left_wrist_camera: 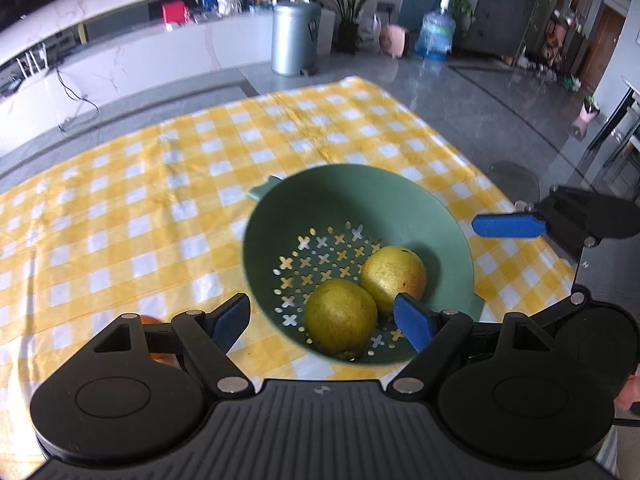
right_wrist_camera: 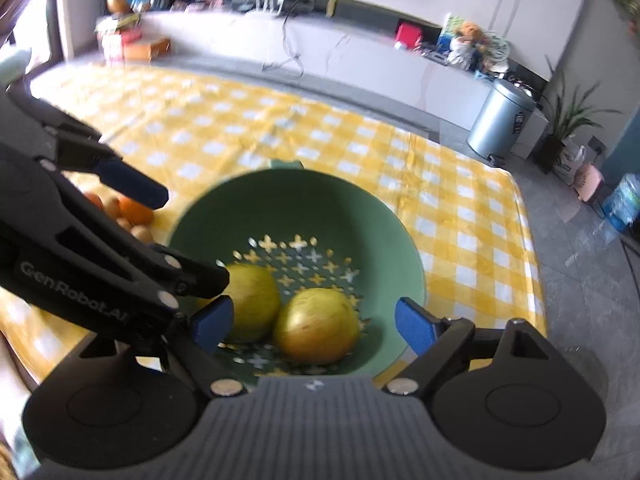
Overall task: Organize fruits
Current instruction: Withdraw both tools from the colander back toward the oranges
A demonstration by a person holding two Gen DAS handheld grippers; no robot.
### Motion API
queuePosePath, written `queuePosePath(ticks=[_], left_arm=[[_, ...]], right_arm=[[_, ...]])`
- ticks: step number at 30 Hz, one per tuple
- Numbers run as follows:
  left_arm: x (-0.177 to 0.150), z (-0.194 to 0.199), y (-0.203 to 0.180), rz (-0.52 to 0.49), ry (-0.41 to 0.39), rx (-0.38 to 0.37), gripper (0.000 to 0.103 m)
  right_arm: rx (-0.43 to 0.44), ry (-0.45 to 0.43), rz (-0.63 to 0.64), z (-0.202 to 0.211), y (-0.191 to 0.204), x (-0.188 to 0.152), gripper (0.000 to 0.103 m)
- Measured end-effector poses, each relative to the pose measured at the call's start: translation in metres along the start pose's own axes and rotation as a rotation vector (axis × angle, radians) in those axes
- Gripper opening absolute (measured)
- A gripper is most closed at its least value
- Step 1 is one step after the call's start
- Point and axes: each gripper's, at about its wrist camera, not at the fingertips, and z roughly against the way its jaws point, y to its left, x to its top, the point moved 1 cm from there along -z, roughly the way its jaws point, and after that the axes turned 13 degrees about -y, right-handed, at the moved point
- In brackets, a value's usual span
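A green colander [left_wrist_camera: 352, 196] [right_wrist_camera: 304, 204] stands on the yellow checked tablecloth [left_wrist_camera: 140, 200] [right_wrist_camera: 240, 128]. Two yellow-green pears lie in it side by side: one [left_wrist_camera: 340, 318] [right_wrist_camera: 252, 300] and the other [left_wrist_camera: 394, 276] [right_wrist_camera: 316, 326]. My left gripper [left_wrist_camera: 324, 320] is open and empty, hovering over the colander's near rim; it also shows in the right wrist view [right_wrist_camera: 160, 256]. My right gripper [right_wrist_camera: 314, 324] is open and empty above the colander. One of its blue fingers [left_wrist_camera: 508, 226] shows at the colander's right in the left wrist view.
Oranges and small brown fruits [right_wrist_camera: 128, 212] lie on the cloth left of the colander; an orange [left_wrist_camera: 150, 320] peeks out behind my left finger. The table's right edge [right_wrist_camera: 536, 260] drops to a grey floor. A metal bin [left_wrist_camera: 296, 38] stands beyond.
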Motion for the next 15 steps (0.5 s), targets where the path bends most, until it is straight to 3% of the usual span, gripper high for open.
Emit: queuePosePath(ticks=[6, 15], left_arm=[[-0.012, 0.040, 0.014, 0.042, -0.073, 0.017, 0.095], [-0.050, 0.082, 0.038, 0.075, -0.139, 0.115, 0.093]], right_arm=[[-0.028, -0.080, -0.125, 0.025, 0.020, -0.008, 0.089], [-0.067, -0.188, -0.284, 0.044, 0.064, -0.026, 0.090]])
